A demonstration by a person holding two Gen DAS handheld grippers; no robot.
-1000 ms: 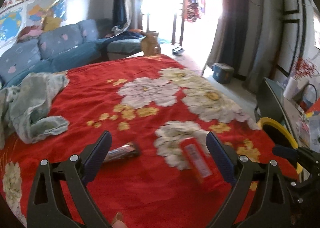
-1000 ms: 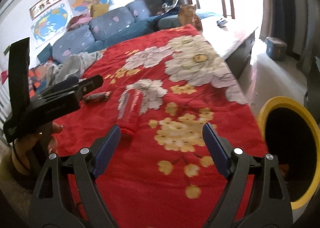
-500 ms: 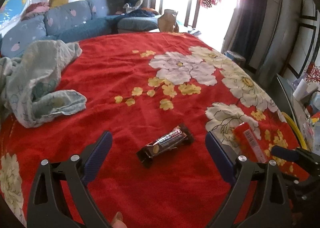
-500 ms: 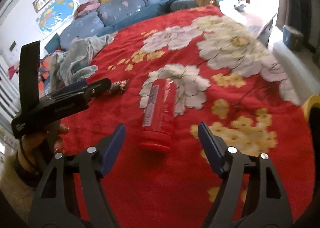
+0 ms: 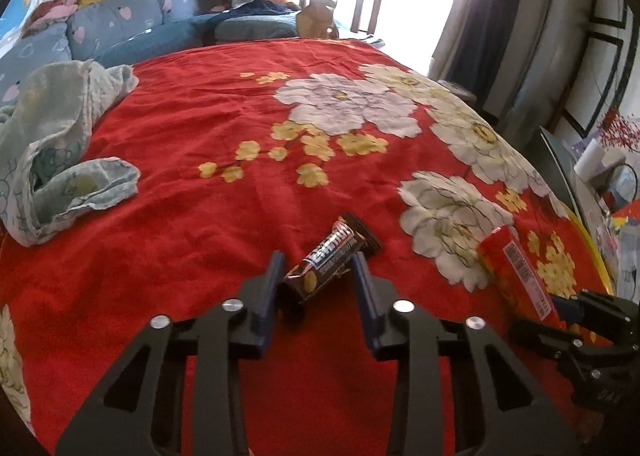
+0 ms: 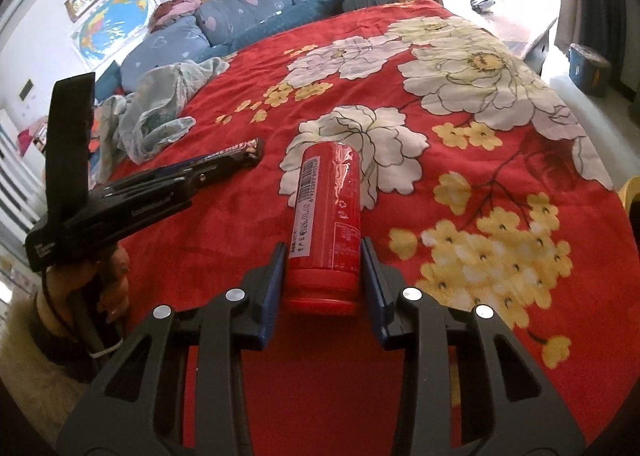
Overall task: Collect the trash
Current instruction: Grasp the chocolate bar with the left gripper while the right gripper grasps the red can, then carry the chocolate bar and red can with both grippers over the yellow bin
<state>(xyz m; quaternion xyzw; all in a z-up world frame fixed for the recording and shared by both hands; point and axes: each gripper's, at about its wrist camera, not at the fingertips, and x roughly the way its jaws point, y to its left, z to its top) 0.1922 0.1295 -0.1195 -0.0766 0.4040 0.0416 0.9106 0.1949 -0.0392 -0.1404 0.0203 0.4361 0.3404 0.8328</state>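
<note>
A brown candy bar wrapper (image 5: 332, 252) lies slantwise on the red floral bedspread (image 5: 192, 115). My left gripper (image 5: 317, 260) straddles it, its jaws closing with both pads touching the wrapper's sides. To the right lies a red can (image 5: 512, 268) with a barcode. In the right wrist view that red can (image 6: 328, 199) lies lengthwise, its lidded end between the blue pads of my right gripper (image 6: 324, 252), whose jaws are closing and pressing on both sides. The left gripper (image 6: 224, 169) shows there side-on over the candy bar wrapper (image 6: 240, 149), held by a person's hand (image 6: 108, 276).
A crumpled pale cloth (image 5: 60, 143) lies at the bedspread's left edge, before a blue sofa (image 5: 120, 23). A yellow-rimmed bin (image 6: 631, 187) stands off the bed's right edge. A cluttered side table (image 5: 600, 175) is further right. A blue box (image 6: 588, 67) sits on the floor.
Both grippers came forward and down onto the bedspread. The left jaws narrowed from wide apart around the candy bar wrapper, the right jaws around the red can's end.
</note>
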